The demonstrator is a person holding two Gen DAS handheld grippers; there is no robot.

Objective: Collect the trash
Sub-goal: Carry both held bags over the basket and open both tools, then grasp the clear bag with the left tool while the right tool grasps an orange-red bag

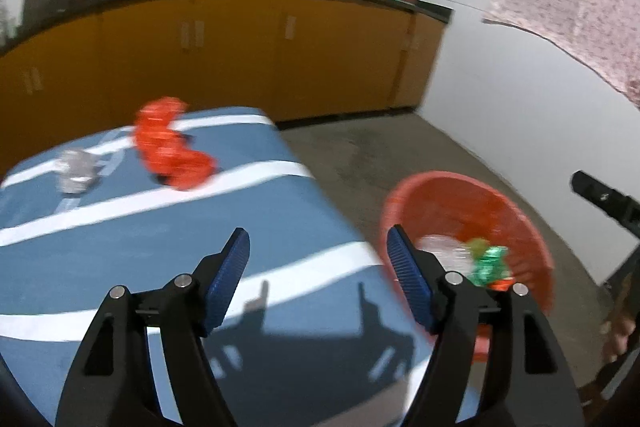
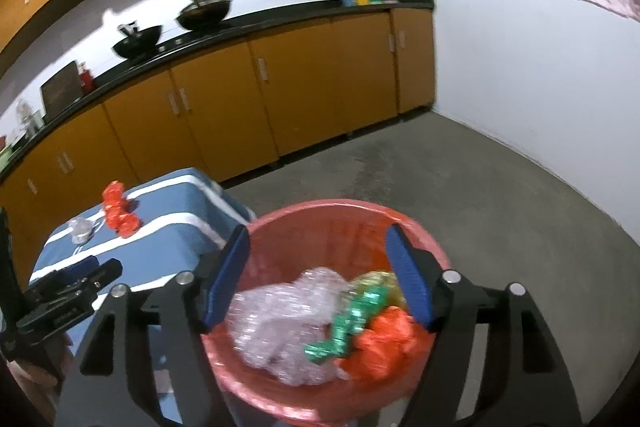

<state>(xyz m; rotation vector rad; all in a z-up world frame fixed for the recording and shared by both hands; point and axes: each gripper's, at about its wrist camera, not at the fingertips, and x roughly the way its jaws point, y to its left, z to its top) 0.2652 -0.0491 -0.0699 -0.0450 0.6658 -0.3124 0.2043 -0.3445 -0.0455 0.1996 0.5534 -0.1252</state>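
Both the left gripper (image 1: 318, 277) and right gripper (image 2: 318, 277) gape empty beside the red bin (image 2: 280, 227); rushing toward the tabletop's red wrapper (image 1: 170, 147) could knock it floorward.

Right tongs (image 2: 318, 277) spread wide over the red bin (image 2: 340, 219), nothing between the pads. In the bin: clear crumpled plastic (image 2: 280, 323), green wrapper (image 2: 348, 323), orange wrapper (image 2: 388, 343) at its right side. Left of the bin, the blue striped surface (image 2: 172, 227) carries a red wrapper (image 2: 118, 211) and clear scrap (image 2: 80, 229). Left tongs (image 2: 94, 269) also left of the bin.
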